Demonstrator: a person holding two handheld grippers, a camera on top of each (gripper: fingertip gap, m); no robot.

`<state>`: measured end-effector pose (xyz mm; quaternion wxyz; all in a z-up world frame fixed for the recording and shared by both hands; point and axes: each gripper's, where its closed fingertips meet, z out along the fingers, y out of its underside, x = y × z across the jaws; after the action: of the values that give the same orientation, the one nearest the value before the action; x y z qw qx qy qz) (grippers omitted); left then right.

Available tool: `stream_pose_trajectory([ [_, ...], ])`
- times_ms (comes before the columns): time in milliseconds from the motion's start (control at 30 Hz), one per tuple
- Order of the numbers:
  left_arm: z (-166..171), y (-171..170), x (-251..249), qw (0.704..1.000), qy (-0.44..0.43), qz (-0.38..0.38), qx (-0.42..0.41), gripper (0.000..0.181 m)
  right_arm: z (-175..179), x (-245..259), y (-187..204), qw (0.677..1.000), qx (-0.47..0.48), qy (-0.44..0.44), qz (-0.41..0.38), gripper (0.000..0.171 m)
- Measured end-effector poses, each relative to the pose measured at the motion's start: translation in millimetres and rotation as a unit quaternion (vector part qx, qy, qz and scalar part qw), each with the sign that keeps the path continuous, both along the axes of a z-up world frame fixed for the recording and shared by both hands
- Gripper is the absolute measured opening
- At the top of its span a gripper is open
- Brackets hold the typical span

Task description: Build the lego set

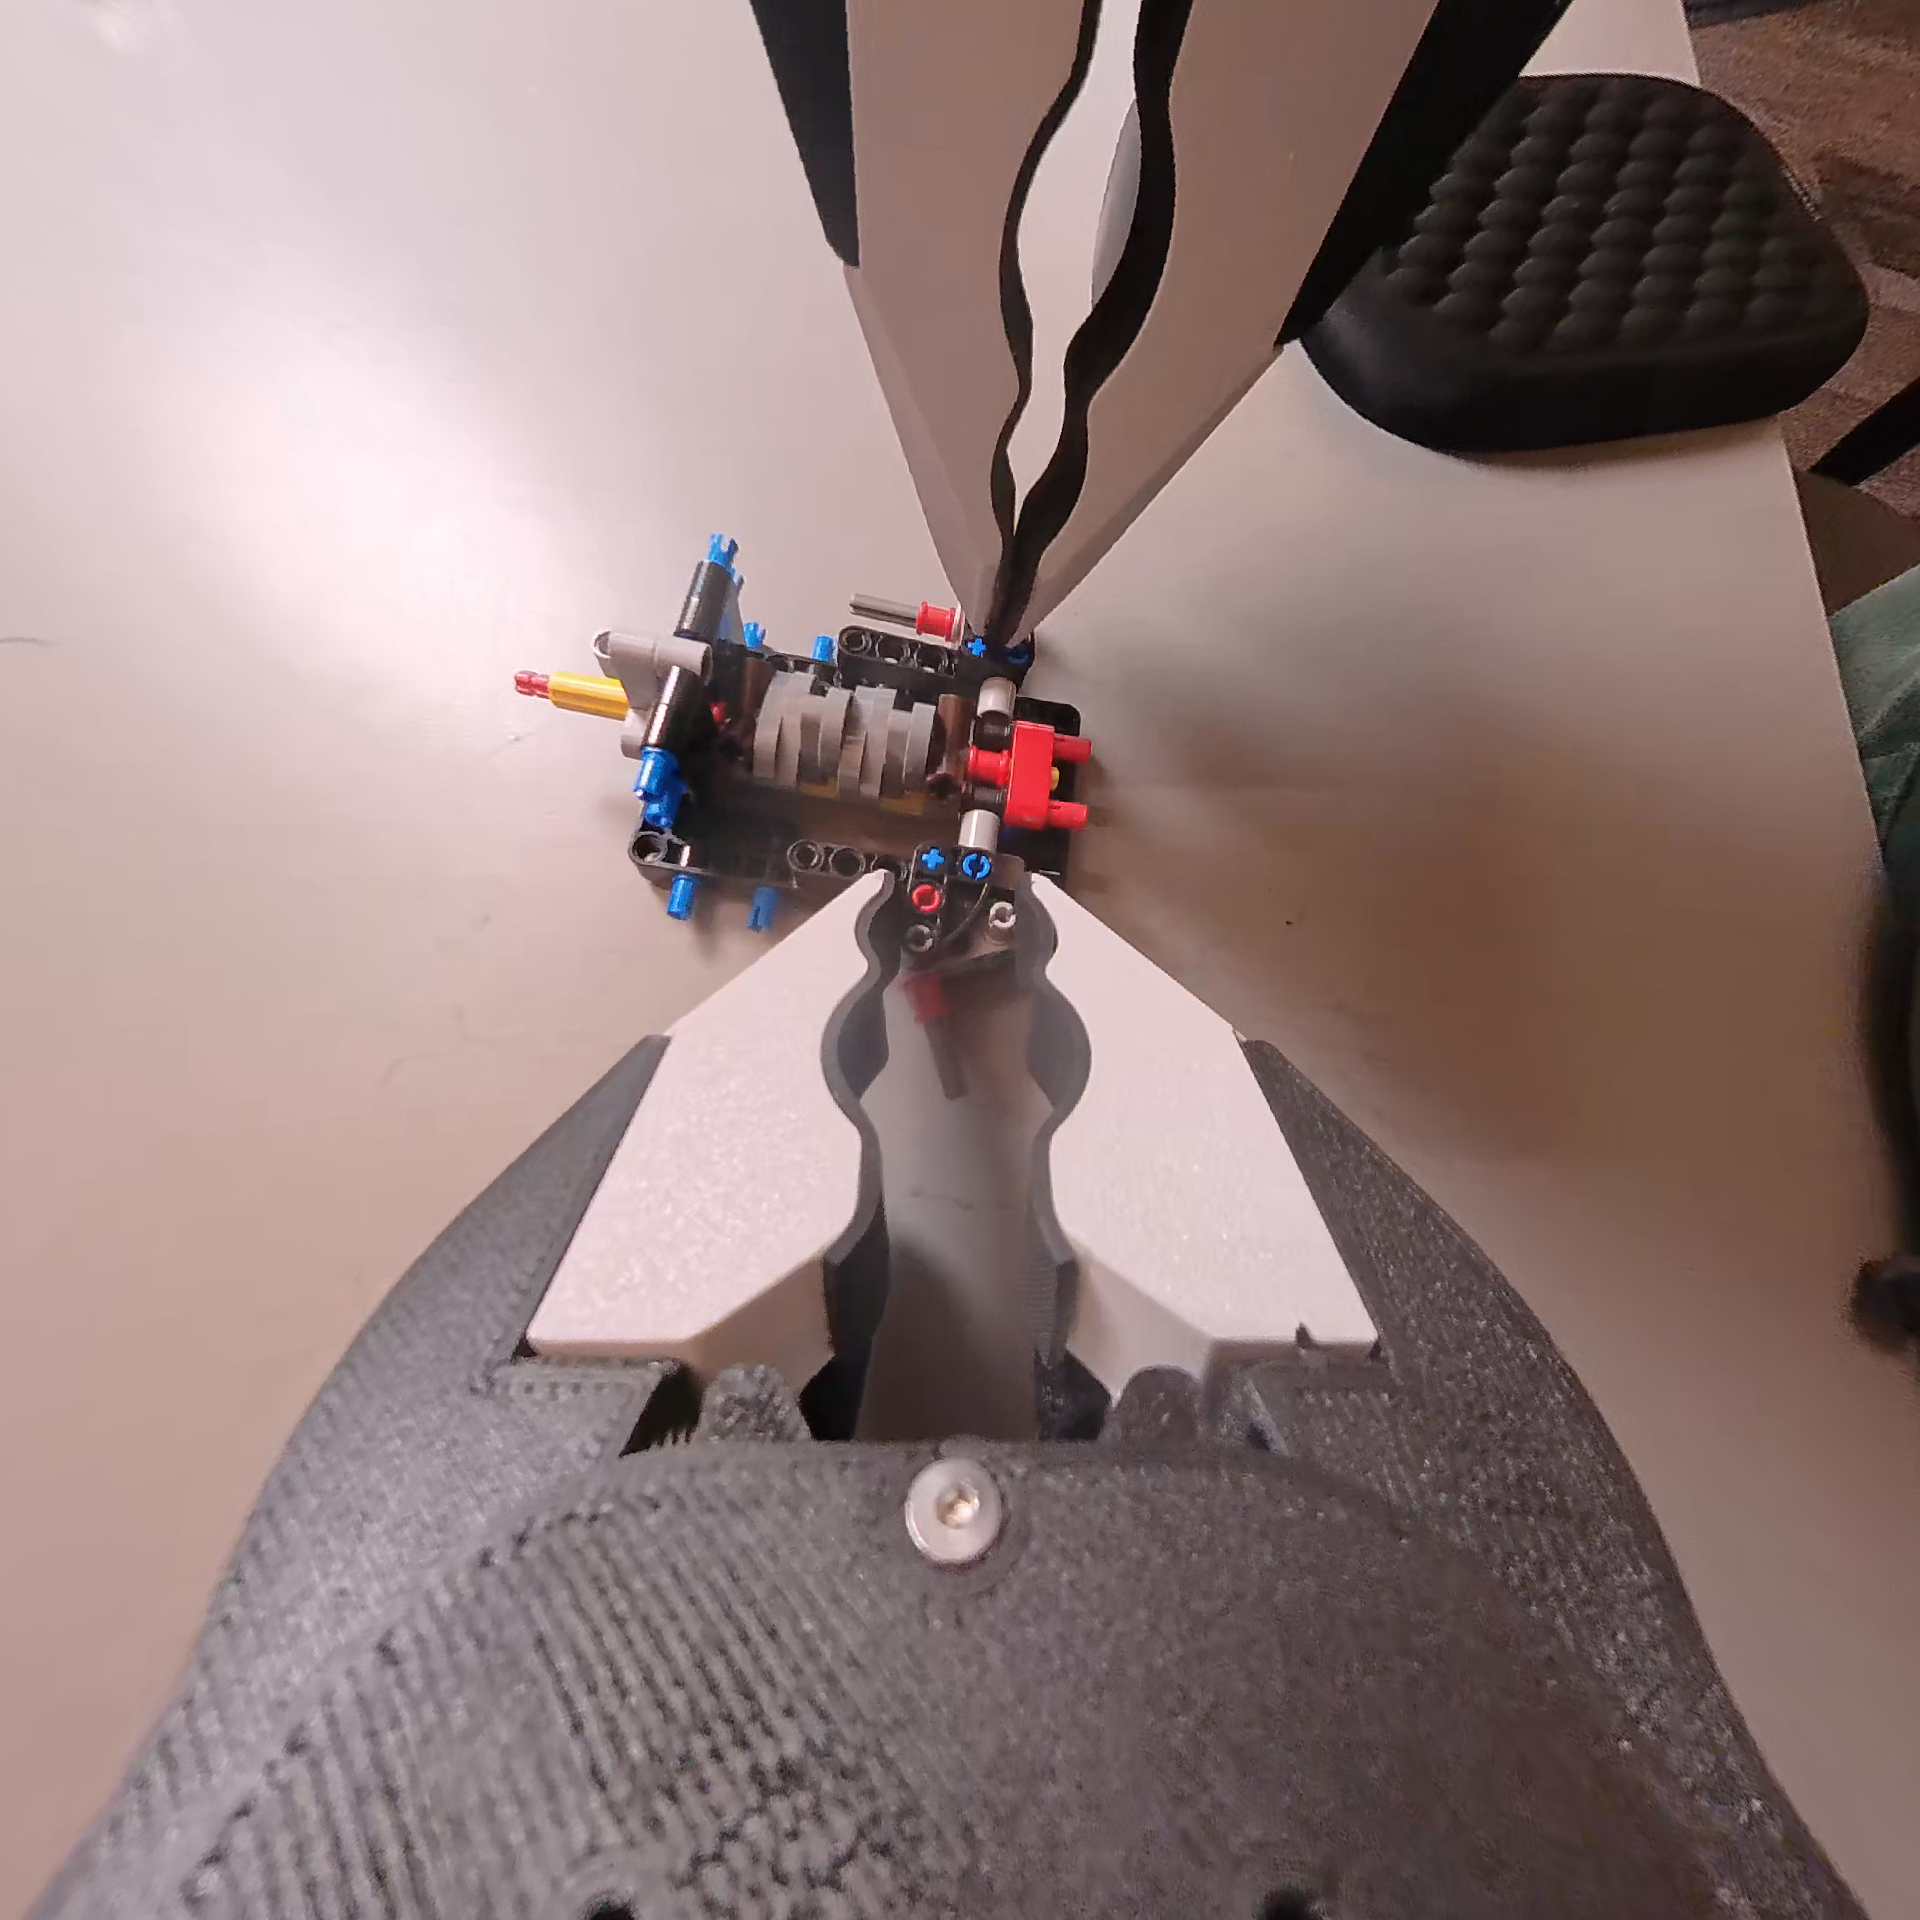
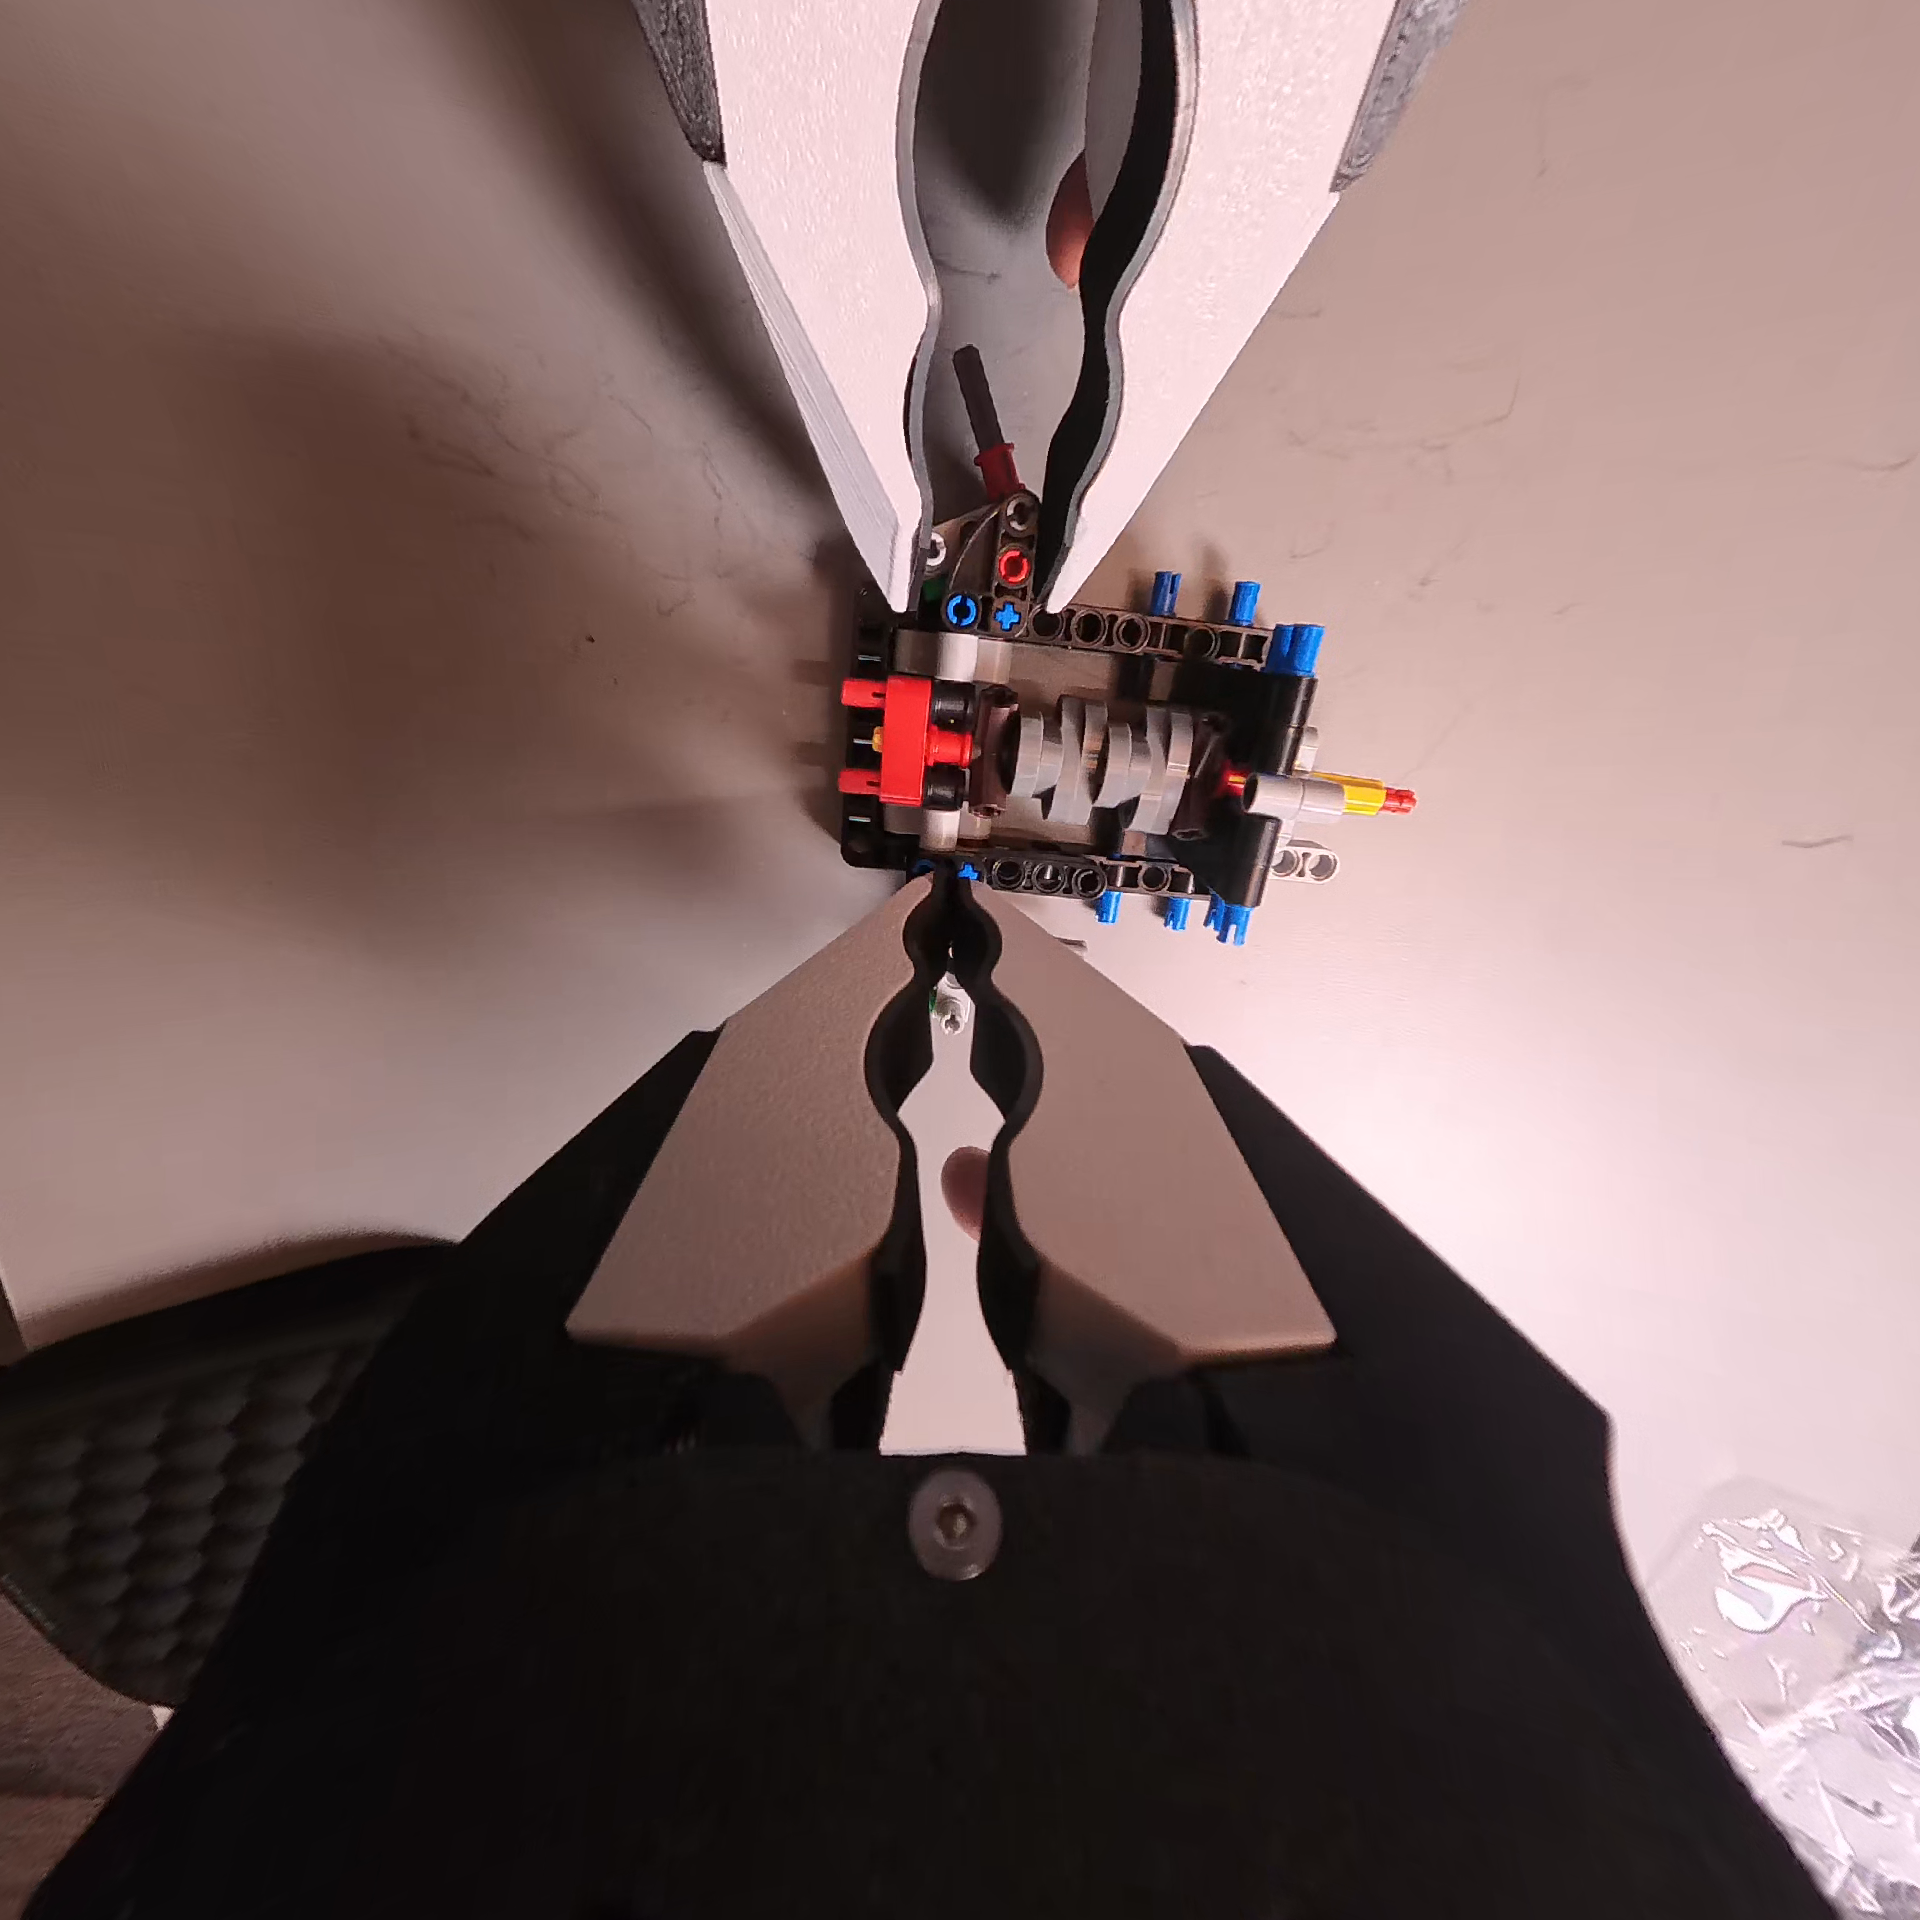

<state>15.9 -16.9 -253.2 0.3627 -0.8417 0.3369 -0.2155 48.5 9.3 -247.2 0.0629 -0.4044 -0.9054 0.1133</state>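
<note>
A lego assembly [image 1: 831, 743] lies on the pale table: a black beam frame with grey gear discs in the middle, a red block at one end, a yellow axle at the other, and blue pins along both sides. My left gripper [image 1: 961, 894] is shut on a black angled piece with blue and red pins at the frame's near side. My right gripper [image 1: 1000, 632] comes from the opposite side, shut on the far beam's end. In the right wrist view the assembly [image 2: 1081, 769] lies between my right gripper [image 2: 945, 888] below and my left gripper [image 2: 977, 597] above.
A black textured chair seat [image 1: 1590, 260] sits past the table's right edge; it also shows in the right wrist view [image 2: 156, 1455]. A crinkled clear plastic bag [image 2: 1808, 1662] lies on the table [image 2: 1558, 416] at the lower right. My hands' fingertips stand some 5 centimeters from each other.
</note>
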Motion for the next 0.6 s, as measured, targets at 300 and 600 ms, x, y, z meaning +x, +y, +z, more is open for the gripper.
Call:
stream_pose_trajectory([
  [300,0.2,-0.3,-0.2,1.0,0.0,-0.004,0.0,0.019,-0.6,-0.4,-0.4,1.0,-0.017,-0.006,-0.006,0.0],
  [600,-2.2,-1.6,2.7,1.0,-0.002,-0.01,-0.007,0.019,12.6,-10.4,9.8,0.995,-0.062,0.038,-0.071,0.0],
])
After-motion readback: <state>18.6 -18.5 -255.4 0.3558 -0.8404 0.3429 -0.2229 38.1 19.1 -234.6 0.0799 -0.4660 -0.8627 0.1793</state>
